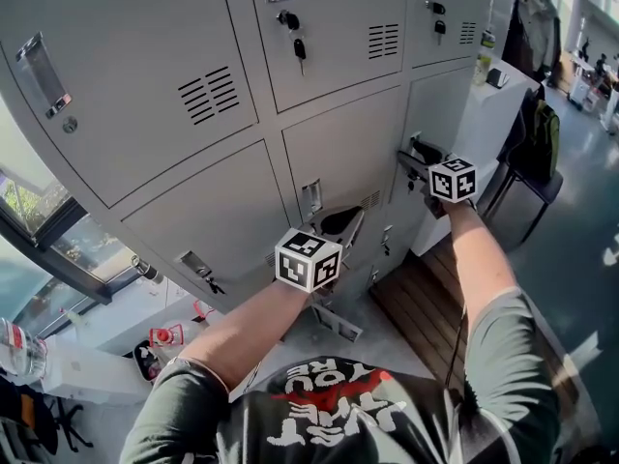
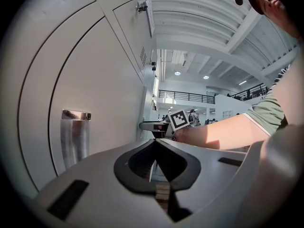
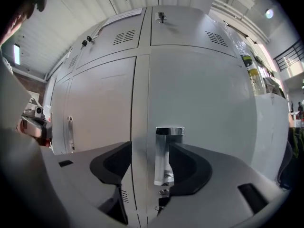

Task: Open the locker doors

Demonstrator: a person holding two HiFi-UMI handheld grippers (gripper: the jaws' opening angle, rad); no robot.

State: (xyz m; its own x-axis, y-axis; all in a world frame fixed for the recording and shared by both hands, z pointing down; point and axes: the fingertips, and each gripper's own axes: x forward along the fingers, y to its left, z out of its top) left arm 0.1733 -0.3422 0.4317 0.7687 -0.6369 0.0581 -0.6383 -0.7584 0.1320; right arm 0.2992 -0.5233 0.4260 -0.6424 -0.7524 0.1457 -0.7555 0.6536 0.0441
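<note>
Grey lockers [image 1: 193,85] fill the head view, all doors closed. My left gripper [image 1: 340,222] sits just right of the chrome handle [image 1: 311,198] on the middle lower door. In the left gripper view that handle [image 2: 75,137] stands off to the left, and the left gripper [image 2: 154,144] is shut with its tips together and nothing between them. My right gripper [image 1: 414,153] is at the left edge of the right lower door [image 1: 440,104]. In the right gripper view the right gripper [image 3: 151,148] is open, with the chrome handle [image 3: 164,156] between the jaws, close to the right one.
Keys [image 1: 300,46] hang from the upper locker locks. A white cabinet [image 1: 484,104] and a chair with a dark bag [image 1: 542,133] stand right of the lockers. A wooden floor panel [image 1: 426,307] lies below. A window [image 1: 39,220] is at the left.
</note>
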